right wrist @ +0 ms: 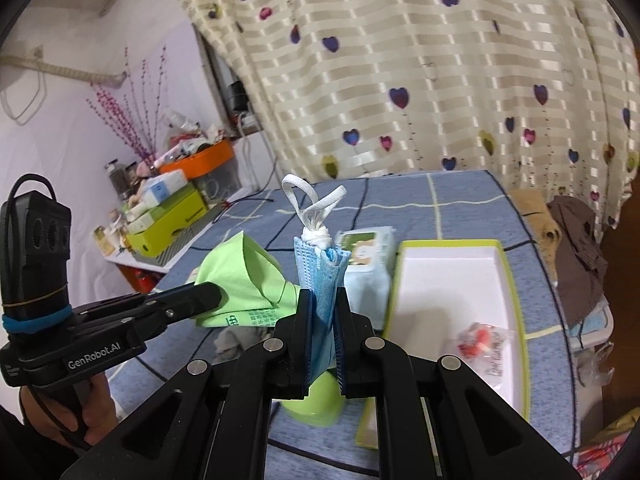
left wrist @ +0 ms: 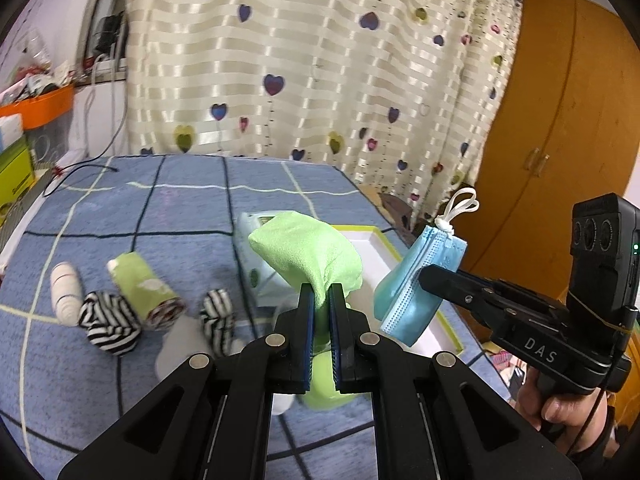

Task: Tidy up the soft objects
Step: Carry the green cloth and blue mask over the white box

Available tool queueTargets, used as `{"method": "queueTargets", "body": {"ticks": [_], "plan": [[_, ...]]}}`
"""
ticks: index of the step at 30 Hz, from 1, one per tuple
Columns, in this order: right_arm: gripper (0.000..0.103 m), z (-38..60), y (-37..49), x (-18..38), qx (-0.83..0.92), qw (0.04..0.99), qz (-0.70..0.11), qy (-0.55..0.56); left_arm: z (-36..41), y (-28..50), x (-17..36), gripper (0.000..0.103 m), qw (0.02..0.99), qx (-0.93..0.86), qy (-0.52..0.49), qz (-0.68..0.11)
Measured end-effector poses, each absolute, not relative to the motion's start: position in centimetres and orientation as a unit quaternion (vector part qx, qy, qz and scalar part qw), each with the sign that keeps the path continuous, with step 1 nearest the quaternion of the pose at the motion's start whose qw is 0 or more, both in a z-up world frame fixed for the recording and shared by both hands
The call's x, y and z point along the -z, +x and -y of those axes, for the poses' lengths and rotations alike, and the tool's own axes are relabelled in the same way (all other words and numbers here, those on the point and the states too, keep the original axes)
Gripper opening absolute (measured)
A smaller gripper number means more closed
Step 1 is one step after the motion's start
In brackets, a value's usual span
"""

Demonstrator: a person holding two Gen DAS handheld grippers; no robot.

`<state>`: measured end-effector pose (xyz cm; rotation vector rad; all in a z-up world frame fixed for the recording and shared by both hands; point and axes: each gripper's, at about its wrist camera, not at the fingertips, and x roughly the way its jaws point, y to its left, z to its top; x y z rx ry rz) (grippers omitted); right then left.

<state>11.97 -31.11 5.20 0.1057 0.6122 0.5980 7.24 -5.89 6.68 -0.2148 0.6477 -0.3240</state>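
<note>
My left gripper point(left wrist: 321, 292) is shut on a light green cloth point(left wrist: 308, 252), held above the blue checked bedspread point(left wrist: 120, 208). The same cloth point(right wrist: 244, 280) shows at the left of the right wrist view, pinched by that gripper. My right gripper point(right wrist: 323, 300) is shut on a folded blue face mask point(right wrist: 322, 272) with knotted white ear loops point(right wrist: 316, 208). In the left wrist view the mask point(left wrist: 412, 284) hangs at the right, over a shallow white tray with a green rim point(left wrist: 390, 246).
Rolled socks lie on the bedspread at the left: two striped black-and-white point(left wrist: 108, 320), one green point(left wrist: 144, 288), one white point(left wrist: 66, 292). A wipes pack point(right wrist: 364, 256) sits beside the tray point(right wrist: 516, 300), which holds a small plastic packet point(right wrist: 482, 340). A green round object point(right wrist: 316, 400) lies below. A wooden wardrobe point(left wrist: 552, 120) stands right.
</note>
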Motion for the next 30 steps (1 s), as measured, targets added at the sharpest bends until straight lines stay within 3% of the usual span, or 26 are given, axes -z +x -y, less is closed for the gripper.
{"method": "queueTargets", "body": {"ticks": [17,30], "plan": [[0.009,37.9,13.3,-2.7,-0.224,0.918,-0.319,0.072,11.5,9.6,-6.1,0.007,0.914,0.211,-0.077,-0.338],[0.009,40.5,15.0,3.3,-0.179,0.896,-0.403,0.046,16.8,10.8,-1.0,0.007,0.867,0.261,-0.055,-0.421]]}}
